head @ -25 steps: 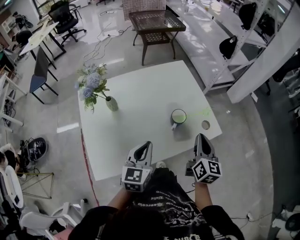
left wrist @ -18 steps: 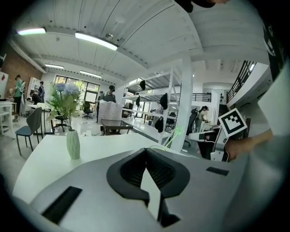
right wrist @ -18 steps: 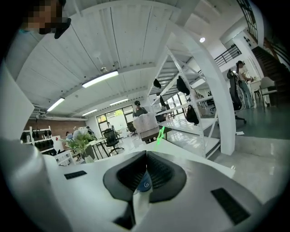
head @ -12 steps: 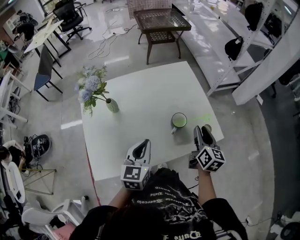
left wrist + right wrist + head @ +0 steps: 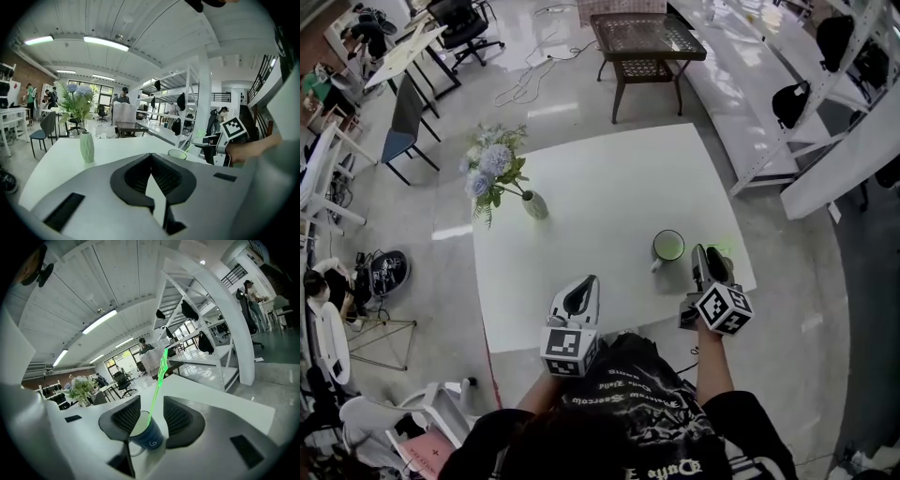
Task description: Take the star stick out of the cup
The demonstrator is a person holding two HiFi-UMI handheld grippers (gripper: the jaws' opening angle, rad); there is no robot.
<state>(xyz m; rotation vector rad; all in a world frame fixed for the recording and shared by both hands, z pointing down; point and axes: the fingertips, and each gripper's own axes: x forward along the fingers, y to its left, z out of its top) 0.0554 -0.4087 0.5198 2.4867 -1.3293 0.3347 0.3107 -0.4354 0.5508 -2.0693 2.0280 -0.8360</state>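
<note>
A dark blue cup (image 5: 668, 246) with a pale inside stands near the right front of the white table (image 5: 600, 187). A thin green star stick (image 5: 158, 380) leans out of the cup (image 5: 149, 436) up and to the right. My right gripper (image 5: 712, 259) hovers just right of the cup. Its jaws are opening, and in the right gripper view (image 5: 151, 416) the stick rises between them with neither pad touching it. My left gripper (image 5: 581, 298) hangs at the table's front edge, shut and empty (image 5: 151, 157).
A pale vase with blue and white flowers (image 5: 499, 173) stands at the table's left rear. White shelving (image 5: 787, 103) runs along the right. A dark wicker side table (image 5: 647, 42) sits beyond the far edge, chairs and desks at the left.
My right gripper moved forward to the cup's right side and its jaws went from shut to spread. The left gripper stayed at the front edge.
</note>
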